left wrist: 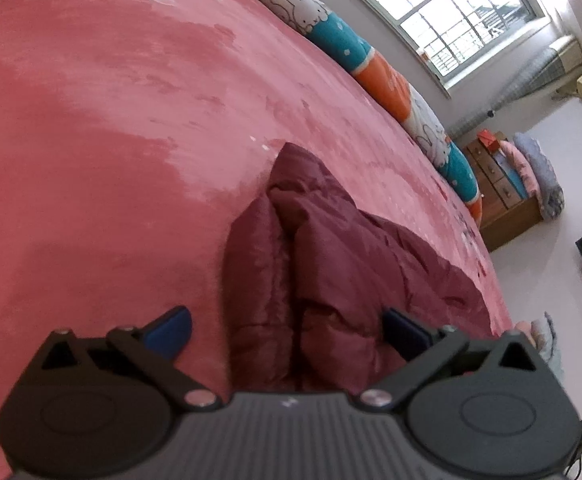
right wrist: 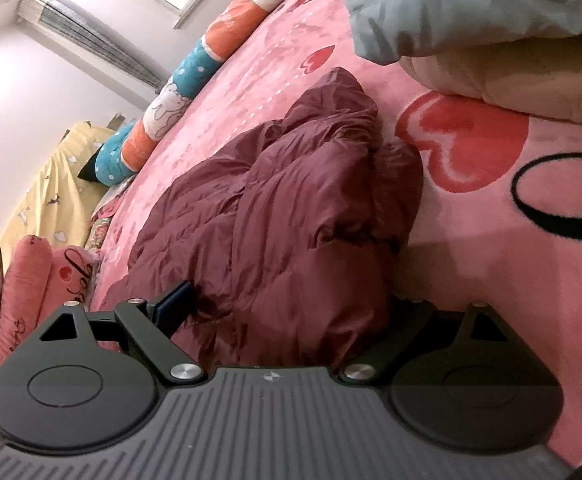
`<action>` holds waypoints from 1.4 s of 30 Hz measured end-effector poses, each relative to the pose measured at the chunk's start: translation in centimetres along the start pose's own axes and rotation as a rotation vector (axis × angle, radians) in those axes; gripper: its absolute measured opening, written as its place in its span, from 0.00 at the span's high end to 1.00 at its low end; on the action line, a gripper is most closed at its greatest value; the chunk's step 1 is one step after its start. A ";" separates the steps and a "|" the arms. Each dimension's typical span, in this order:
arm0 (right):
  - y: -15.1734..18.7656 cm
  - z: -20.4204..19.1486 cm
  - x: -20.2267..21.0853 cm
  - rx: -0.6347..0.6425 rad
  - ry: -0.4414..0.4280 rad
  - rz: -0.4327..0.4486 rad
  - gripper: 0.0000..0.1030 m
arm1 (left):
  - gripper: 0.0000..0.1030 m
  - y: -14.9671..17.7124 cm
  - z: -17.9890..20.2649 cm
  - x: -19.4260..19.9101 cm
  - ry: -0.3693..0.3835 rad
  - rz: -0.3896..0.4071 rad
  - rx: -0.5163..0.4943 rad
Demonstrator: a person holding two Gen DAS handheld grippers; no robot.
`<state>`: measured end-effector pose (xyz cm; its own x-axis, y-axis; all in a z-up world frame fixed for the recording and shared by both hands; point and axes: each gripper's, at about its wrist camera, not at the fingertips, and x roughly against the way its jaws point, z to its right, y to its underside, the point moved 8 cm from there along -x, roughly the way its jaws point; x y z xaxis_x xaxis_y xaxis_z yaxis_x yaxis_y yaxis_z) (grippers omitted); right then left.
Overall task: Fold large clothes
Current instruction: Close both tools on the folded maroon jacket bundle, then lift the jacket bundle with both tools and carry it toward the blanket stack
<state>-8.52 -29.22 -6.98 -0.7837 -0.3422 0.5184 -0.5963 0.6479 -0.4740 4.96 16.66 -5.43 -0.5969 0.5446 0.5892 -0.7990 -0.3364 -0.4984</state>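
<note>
A dark maroon puffer jacket (left wrist: pixel 331 248) lies crumpled on the pink bed cover (left wrist: pixel 111 120). My left gripper (left wrist: pixel 287 330) is open, its blue pads (left wrist: pixel 171 330) spread wide, one on each side of the jacket's near end, holding nothing. In the right wrist view the same jacket (right wrist: pixel 275 208) fills the middle. My right gripper (right wrist: pixel 287 304) is open just above the jacket's near edge. Its left blue pad (right wrist: pixel 175 304) shows; the right fingertip is hidden behind the fabric.
A long bolster with rabbits in orange and teal (left wrist: pixel 371 60) runs along the bed's far edge. Grey and beige bedding (right wrist: pixel 491 20) is piled at upper right in the right wrist view. A wooden drawer chest (left wrist: pixel 499 188) stands beyond the bed, and pillows (right wrist: pixel 31 280) lie at left.
</note>
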 end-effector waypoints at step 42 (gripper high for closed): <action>0.2 -2.3 -0.5 0.155 0.099 0.050 0.20 | 0.52 1.6 3.7 -1.8 0.103 -0.021 -0.116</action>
<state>-7.88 -27.38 -5.67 -0.7969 -0.2383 0.5551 -0.5824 0.5471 -0.6012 4.51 12.29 -4.97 -0.5648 0.6284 0.5349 -0.7938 -0.2364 -0.5604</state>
